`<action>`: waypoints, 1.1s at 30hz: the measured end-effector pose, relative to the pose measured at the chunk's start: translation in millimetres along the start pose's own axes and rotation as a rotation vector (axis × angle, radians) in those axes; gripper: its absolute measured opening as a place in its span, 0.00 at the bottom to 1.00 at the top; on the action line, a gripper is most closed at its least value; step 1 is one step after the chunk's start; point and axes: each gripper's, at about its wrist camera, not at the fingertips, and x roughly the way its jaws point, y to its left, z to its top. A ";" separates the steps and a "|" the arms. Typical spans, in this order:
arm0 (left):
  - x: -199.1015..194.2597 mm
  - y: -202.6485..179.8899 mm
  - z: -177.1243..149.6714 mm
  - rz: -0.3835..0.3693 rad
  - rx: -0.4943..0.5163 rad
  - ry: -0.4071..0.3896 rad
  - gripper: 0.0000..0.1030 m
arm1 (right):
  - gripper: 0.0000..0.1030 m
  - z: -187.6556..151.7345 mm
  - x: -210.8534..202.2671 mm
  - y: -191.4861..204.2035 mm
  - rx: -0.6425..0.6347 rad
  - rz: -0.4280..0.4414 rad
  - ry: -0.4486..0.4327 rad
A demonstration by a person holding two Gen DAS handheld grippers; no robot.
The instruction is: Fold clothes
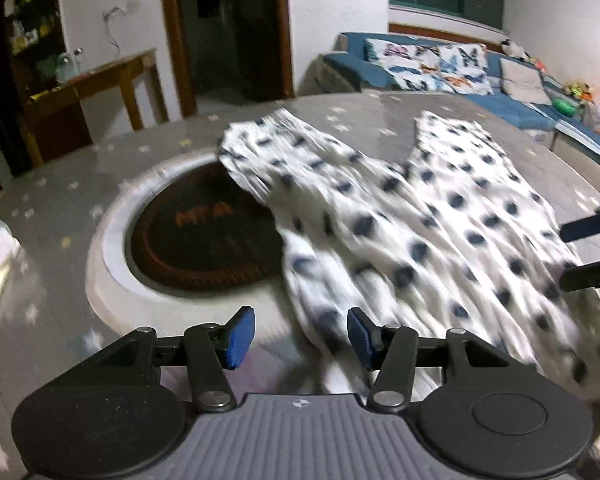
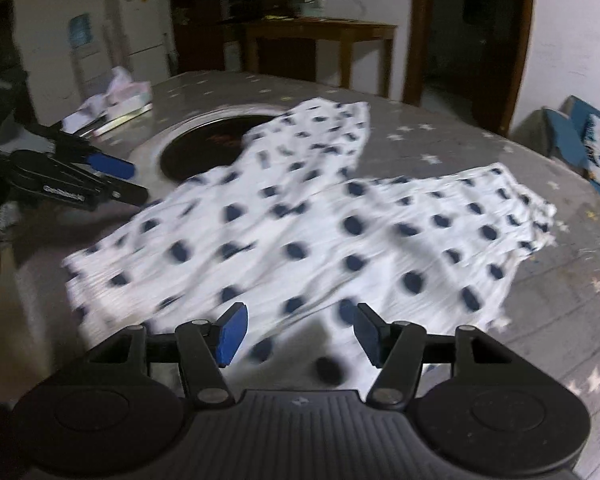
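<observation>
White trousers with dark blue dots (image 1: 400, 220) lie spread flat on the grey star-patterned table (image 1: 52, 208), both legs pointing away from me. One leg overlaps the round dark inset (image 1: 204, 236) in the table's middle. My left gripper (image 1: 301, 336) is open over the trousers' near left edge, holding nothing. In the right wrist view the trousers (image 2: 300, 232) fill the centre, and my right gripper (image 2: 300, 332) hovers open above their near edge. The left gripper (image 2: 116, 180) shows at the left of that view, and the right gripper (image 1: 588, 248) at the left view's right edge. Both views are blurred.
A blue sofa with patterned cushions (image 1: 440, 68) stands beyond the table's far right. A wooden side table (image 1: 112, 76) and a doorway are behind. A tissue box and papers (image 2: 120, 96) sit on the table's far left corner. Bare tabletop (image 2: 560, 300) lies right of the trousers.
</observation>
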 end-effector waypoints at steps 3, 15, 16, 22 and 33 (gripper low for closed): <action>1.0 -8.8 -9.9 0.000 0.000 -0.001 0.51 | 0.58 -6.1 -5.0 19.7 -0.029 0.041 0.003; -2.3 -7.4 -22.6 -0.025 -0.104 0.030 0.01 | 0.58 -25.3 -2.5 64.1 -0.123 0.144 0.048; -5.9 -6.9 -26.1 -0.013 -0.111 0.038 0.01 | 0.58 -26.1 -2.8 64.9 -0.125 0.150 0.052; -27.1 -3.4 -45.9 0.056 -0.157 0.083 0.01 | 0.58 -34.8 -3.5 68.7 -0.146 0.177 0.090; -48.9 0.9 -11.3 0.036 -0.113 -0.017 0.04 | 0.58 -21.5 -23.1 49.0 -0.087 0.153 0.023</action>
